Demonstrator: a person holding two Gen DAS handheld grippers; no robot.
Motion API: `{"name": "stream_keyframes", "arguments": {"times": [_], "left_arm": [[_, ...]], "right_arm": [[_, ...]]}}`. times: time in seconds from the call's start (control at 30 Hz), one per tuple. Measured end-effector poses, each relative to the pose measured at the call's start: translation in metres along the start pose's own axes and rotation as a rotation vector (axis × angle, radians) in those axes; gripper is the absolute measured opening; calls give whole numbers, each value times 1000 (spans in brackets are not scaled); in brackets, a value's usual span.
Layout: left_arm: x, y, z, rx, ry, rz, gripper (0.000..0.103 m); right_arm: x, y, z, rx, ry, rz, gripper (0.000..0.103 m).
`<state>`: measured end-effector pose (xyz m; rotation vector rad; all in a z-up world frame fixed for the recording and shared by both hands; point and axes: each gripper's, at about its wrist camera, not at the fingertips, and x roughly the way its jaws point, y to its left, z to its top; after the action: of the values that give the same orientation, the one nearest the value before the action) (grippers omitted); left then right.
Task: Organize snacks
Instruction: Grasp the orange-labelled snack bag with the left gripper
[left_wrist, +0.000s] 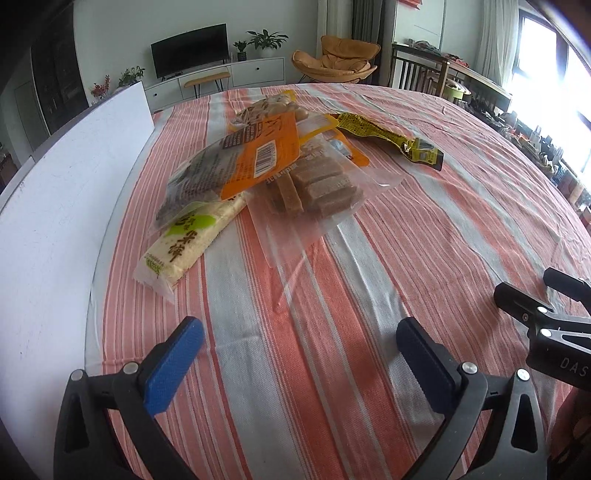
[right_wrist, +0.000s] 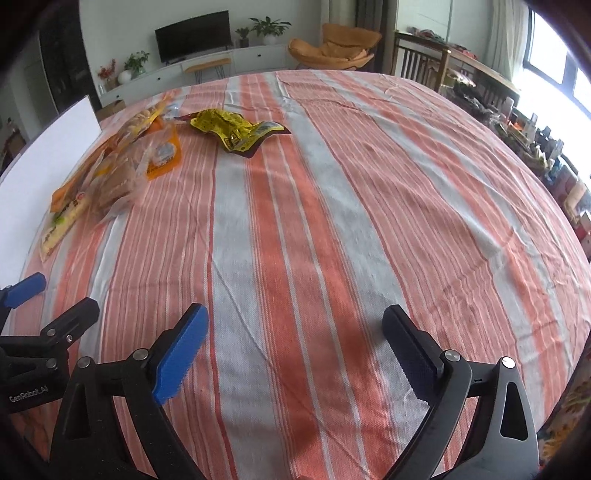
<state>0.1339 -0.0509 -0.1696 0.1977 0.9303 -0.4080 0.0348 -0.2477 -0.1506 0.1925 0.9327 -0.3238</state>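
Observation:
Several snack packs lie heaped on the striped tablecloth (left_wrist: 332, 332). An orange pack with a barcode (left_wrist: 255, 158) rests on top. Under it are a white rice-cake pack with a green label (left_wrist: 184, 243) and a clear bag of brown bars (left_wrist: 317, 184). A crumpled yellow packet (left_wrist: 391, 136) lies apart to the right, also the yellow packet (right_wrist: 236, 129) in the right wrist view. My left gripper (left_wrist: 301, 339) is open, short of the pile, holding nothing. My right gripper (right_wrist: 295, 325) is open over bare cloth, far from the heap of packs (right_wrist: 118, 166).
A white board (left_wrist: 66, 206) stands along the table's left edge. The right gripper's black fingers (left_wrist: 532, 299) show at the right of the left wrist view. Behind the table are a TV cabinet (left_wrist: 221, 77), an orange chair (left_wrist: 336, 59) and a cluttered shelf (left_wrist: 546, 147).

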Motion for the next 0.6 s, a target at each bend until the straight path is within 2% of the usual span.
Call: {"name": "stream_keyframes", "arguments": {"times": [0.27, 0.33, 0.37, 0.43, 0.47, 0.5, 0.6], "left_arm": [[0, 0, -1, 14, 1, -7, 103], [-4, 0, -2, 56, 30, -44, 103], [-5, 2, 0, 38, 48, -64, 103], [-18, 12, 0, -25, 90, -149, 103], [-26, 20, 7, -72, 120, -212, 103], [-32, 25, 16, -93, 132, -237, 103], [-46, 38, 62, -131, 108, -207, 103]], "right_arm": [[-1, 1, 0, 7, 2, -4, 97], [-1, 2, 0, 12, -1, -8, 97], [-1, 2, -1, 12, -2, -9, 97], [-1, 2, 0, 11, -2, -9, 97], [-1, 2, -1, 11, -2, -9, 97], [-1, 2, -1, 11, -3, -9, 97], [-1, 2, 0, 13, -6, -9, 97]]}}
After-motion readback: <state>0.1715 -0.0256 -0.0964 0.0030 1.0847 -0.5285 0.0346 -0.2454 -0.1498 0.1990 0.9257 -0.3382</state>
